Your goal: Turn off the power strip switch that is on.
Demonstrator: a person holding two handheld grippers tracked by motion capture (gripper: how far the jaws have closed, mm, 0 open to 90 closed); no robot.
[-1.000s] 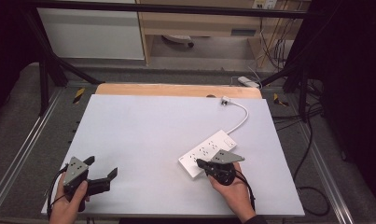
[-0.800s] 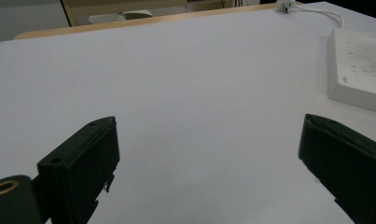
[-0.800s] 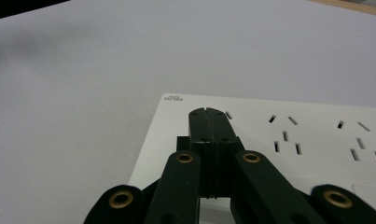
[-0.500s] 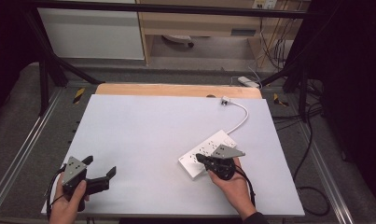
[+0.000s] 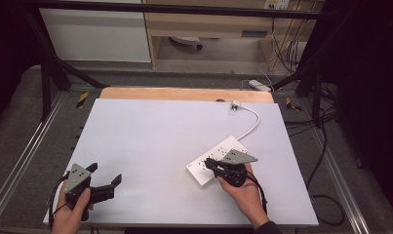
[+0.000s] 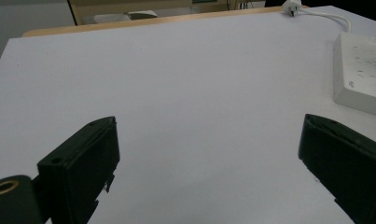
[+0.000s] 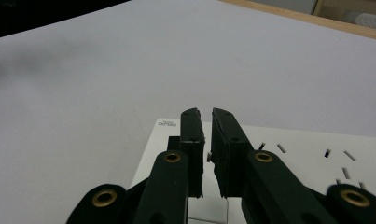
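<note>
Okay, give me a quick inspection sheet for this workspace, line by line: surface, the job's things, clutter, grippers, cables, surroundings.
Surface: white tabletop, wooden strip along the far edge.
Job's things: white power strip lying flat at right of centre, sockets up.
Clutter: nothing seen.
Grippers: left gripper open, over bare table at the near left; right gripper nearly shut, over the strip's near end, nothing seen held.
Cables: strip's white cord curves to its plug on the far edge, not plugged in; black cables on the floor at right.
Surroundings: metal frame, cabinets behind.

Matt white table (image 5: 155, 141), wooden far edge (image 5: 184, 94); smooth plastic power strip (image 5: 218, 158).
</note>
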